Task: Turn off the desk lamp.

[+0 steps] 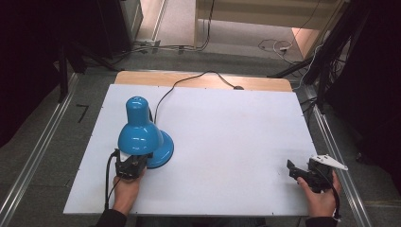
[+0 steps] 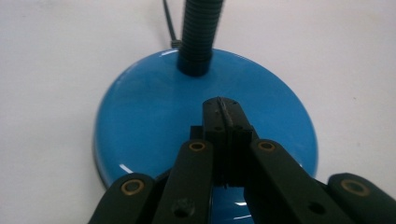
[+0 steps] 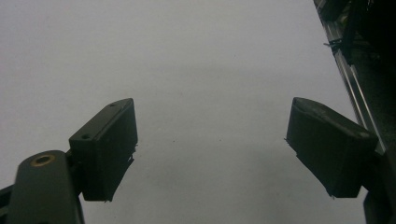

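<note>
A blue desk lamp stands on the left part of the white table (image 1: 227,137). Its shade (image 1: 137,130) tilts toward me over the round base (image 1: 163,150). My left gripper (image 1: 134,163) sits just in front of the lamp, partly under the shade. In the left gripper view its jaws are pressed together with nothing between them, and the left gripper (image 2: 223,111) rests over the glossy blue base (image 2: 140,116), short of the black ribbed neck (image 2: 200,32). My right gripper (image 1: 293,168) is near the table's front right corner; the right gripper (image 3: 210,140) stands wide open over bare table.
The lamp's black cord (image 1: 189,80) runs from behind the lamp to the table's far edge, where a wooden strip (image 1: 203,79) shows. Metal rails (image 1: 331,142) flank the table on both sides. Cables lie on the floor beyond.
</note>
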The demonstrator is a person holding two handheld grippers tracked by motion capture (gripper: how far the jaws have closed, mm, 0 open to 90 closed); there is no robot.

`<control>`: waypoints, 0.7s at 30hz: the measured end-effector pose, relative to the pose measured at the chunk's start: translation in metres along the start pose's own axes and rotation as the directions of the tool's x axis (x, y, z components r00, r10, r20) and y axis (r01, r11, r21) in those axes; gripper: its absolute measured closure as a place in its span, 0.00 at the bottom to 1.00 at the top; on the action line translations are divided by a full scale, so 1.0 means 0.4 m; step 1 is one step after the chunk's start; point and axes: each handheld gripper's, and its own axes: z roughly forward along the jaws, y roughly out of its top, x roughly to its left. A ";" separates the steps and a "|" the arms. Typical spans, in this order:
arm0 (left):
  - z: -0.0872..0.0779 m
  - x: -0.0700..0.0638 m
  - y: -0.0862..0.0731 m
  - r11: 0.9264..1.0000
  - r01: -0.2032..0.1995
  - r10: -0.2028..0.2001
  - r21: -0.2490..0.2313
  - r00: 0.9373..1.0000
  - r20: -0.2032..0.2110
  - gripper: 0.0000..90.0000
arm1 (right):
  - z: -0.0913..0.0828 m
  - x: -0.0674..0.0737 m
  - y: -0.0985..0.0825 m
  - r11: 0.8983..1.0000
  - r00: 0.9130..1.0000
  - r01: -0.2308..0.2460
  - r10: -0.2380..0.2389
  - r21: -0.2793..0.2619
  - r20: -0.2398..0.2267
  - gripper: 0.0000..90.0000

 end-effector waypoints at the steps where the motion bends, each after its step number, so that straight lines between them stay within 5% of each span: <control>1: -0.002 0.006 0.001 1.000 0.011 -0.011 -0.010 1.000 -0.012 1.00 | 0.000 -0.001 0.000 1.000 1.000 0.000 0.000 -0.001 0.000 0.17; 6: -0.012 0.030 0.006 0.997 0.065 -0.068 -0.050 0.996 -0.050 1.00 | 0.002 -0.001 0.000 1.000 1.000 -0.004 0.004 0.004 0.001 0.17; 21: -0.025 0.052 0.007 0.994 0.074 -0.080 -0.075 0.994 -0.080 0.95 | -0.001 -0.002 0.000 1.000 1.000 -0.003 0.003 -0.003 -0.001 0.17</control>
